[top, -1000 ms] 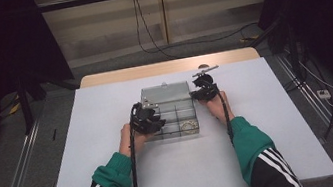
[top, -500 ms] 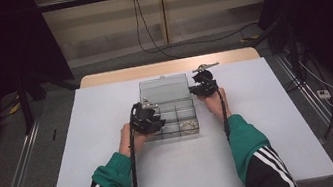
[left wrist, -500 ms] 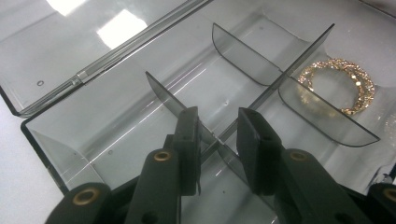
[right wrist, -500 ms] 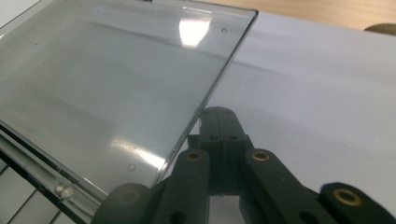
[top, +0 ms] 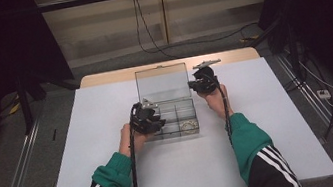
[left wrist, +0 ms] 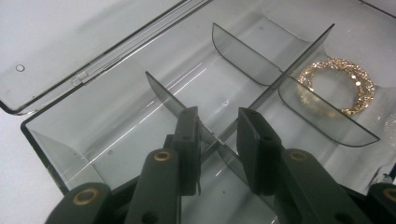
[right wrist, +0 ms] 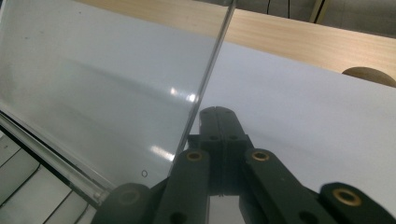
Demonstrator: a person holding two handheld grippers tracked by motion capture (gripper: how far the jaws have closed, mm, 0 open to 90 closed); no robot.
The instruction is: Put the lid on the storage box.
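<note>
A clear plastic compartment box (top: pixel 177 133) stands mid-table with its lid (top: pixel 162 81) raised upright. A gold bracelet (top: pixel 190 125) (left wrist: pixel 337 87) lies in its front right compartment. My left gripper (top: pixel 150 117) (left wrist: pixel 217 119) is at the box's front left, open, with its jaws reaching down on either side of the crossing dividers (left wrist: pixel 261 95). My right gripper (top: pixel 194 85) (right wrist: pixel 217 112) is shut with nothing in it. Its tips rest by the right edge of the lid (right wrist: pixel 107 88).
The box sits on a white table (top: pixel 270 122) with a wooden strip (top: pixel 101 78) along its far edge. Bare table surface lies left, right and in front of the box. Cables (top: pixel 156 44) run over the floor beyond the table.
The lid has swung up from a low tilt to upright, and my right gripper has gone up and back with its right edge. The left gripper has stayed at the box.
</note>
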